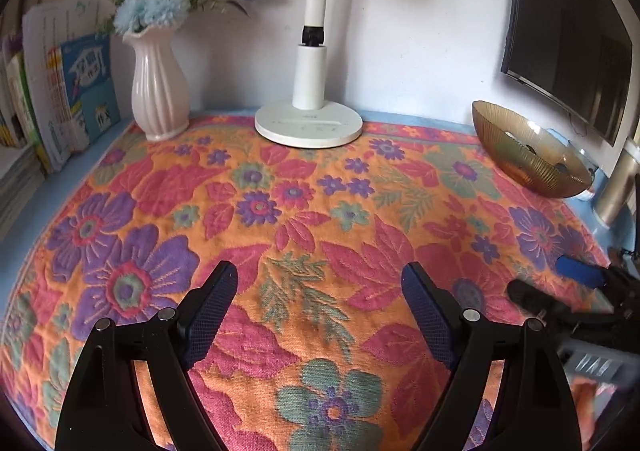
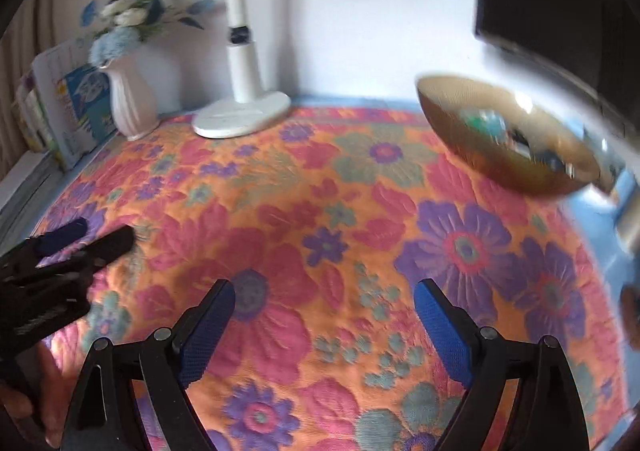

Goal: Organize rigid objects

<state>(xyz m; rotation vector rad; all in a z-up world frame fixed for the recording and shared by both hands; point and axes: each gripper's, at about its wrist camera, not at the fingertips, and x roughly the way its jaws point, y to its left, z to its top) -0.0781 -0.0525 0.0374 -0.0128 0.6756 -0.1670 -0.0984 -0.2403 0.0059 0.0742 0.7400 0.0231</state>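
A ribbed amber glass bowl (image 1: pixel 500 143) stands at the back right of the flowered tablecloth (image 1: pixel 304 211), with a few small items inside that are too blurred to name. In the right wrist view the bowl (image 2: pixel 460 131) is smeared. My left gripper (image 1: pixel 320 271) is open over bare cloth, with nothing between its blue pads. My right gripper (image 2: pixel 325 287) is also open and empty, above the cloth to the front left of the bowl. Each gripper shows in the other's view: the right gripper (image 1: pixel 548 283) at the far right edge, the left gripper (image 2: pixel 94 237) at the left edge.
A white desk lamp (image 1: pixel 308 127) stands at the back centre. A pink ribbed vase (image 1: pixel 160 91) of blue and white flowers is to its left. Books (image 1: pixel 72 91) lean at the far left, and a dark monitor (image 1: pixel 568 31) hangs at the right. A hand (image 2: pixel 52 391) shows at the lower left.
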